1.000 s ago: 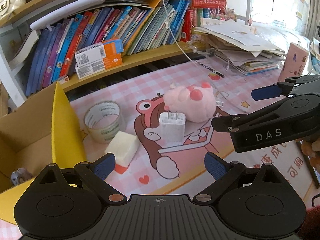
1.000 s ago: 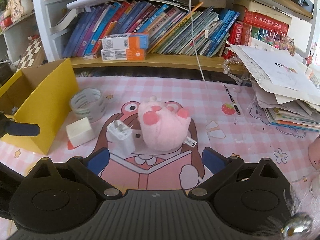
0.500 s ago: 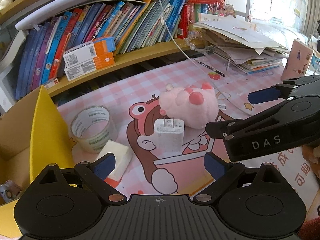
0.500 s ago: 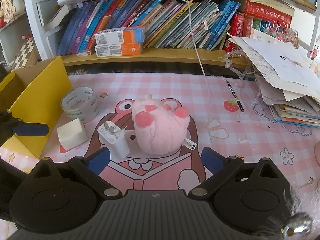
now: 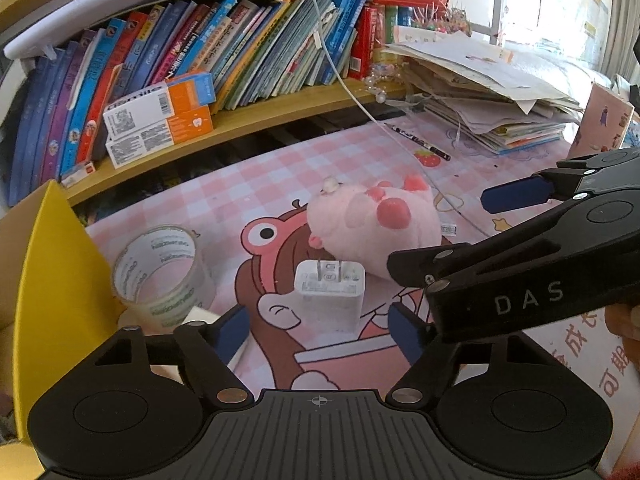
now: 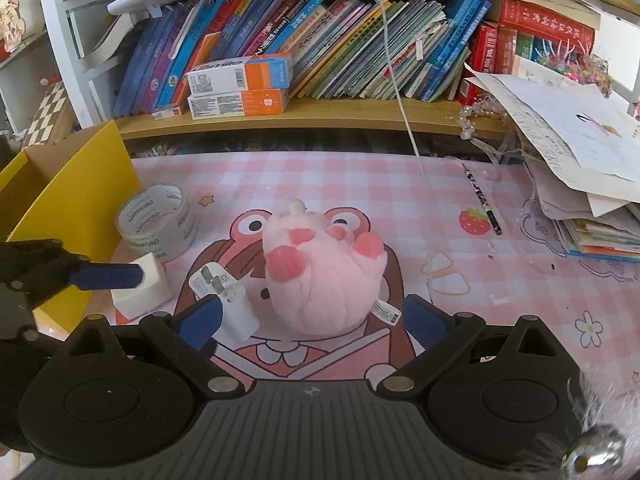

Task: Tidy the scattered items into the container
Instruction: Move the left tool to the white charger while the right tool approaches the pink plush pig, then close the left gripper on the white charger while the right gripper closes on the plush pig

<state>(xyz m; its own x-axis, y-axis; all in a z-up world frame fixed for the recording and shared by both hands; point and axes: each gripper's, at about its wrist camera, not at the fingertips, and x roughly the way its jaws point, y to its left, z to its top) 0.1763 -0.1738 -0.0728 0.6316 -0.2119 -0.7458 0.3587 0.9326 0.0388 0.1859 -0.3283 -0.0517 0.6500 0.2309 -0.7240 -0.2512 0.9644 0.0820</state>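
Both tongs have come forward since a second ago, and the white charger [image 5: 330, 294] now sits between the blue pads of my left tongs [image 5: 318, 332], which are spread wide and grip nothing. My right tongs [image 6: 310, 322] are equally wide open and empty, framing the pink plush toy [image 6: 322, 276] without touching it.

That charger is a white block with two metal prongs on its upper end, lying on the pink checked surface [image 6: 420, 184] and leaning against the plush. The plush is round and pale pink with darker pink patches and a small white label at its side. A clear tape roll [image 6: 158, 226] stands just beside the yellow cardboard box [image 5: 60, 280] at the left, and a white foam block [image 6: 140, 290] lies close to the tape.

I can see only a brown inner wall of the box; its contents are cut off at the frame edge. My left finger hides most of the foam block in the left view.
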